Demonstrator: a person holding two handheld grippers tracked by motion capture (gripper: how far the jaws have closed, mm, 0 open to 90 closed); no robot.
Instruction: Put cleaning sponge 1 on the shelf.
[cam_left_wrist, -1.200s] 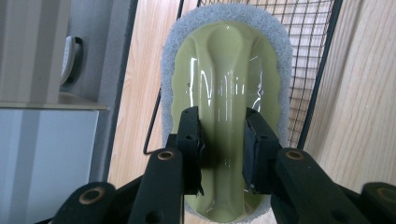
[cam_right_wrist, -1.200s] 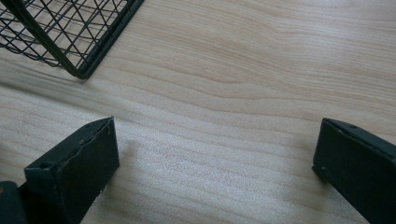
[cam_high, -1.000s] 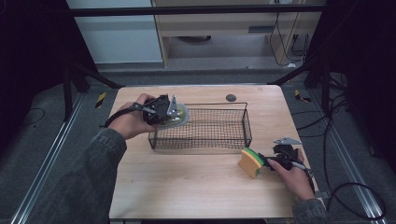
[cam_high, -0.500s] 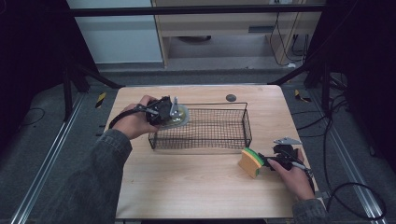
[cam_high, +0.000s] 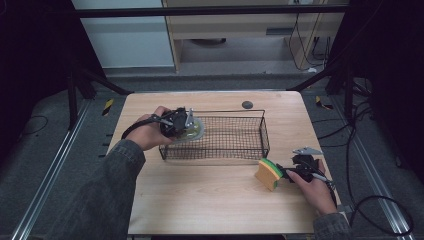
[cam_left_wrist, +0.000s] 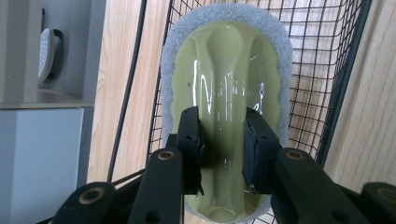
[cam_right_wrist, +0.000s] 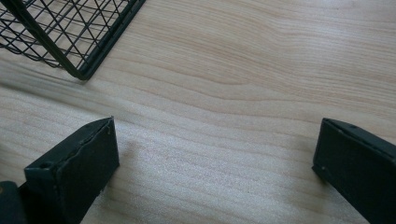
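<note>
1. The left tool is clamped on the raised middle ridge of a scrubber pad.
2. Scrubber pad: oval, with a glossy olive-green plastic back, highlights along the ridge, and a grey fibrous rim with a wavy inner edge.
3. It is held at the left end of the wire basket, over the rim.
4. The right tool has its jaws wide apart over the bare worktop, gripping nothing.
5. A yellow-green sponge lies just beside the right tool.

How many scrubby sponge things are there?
2. A pale green plastic scrubber with a grey pad is clamped in the left gripper over the black wire basket. A yellow-and-green sponge lies on the wooden table.
</note>
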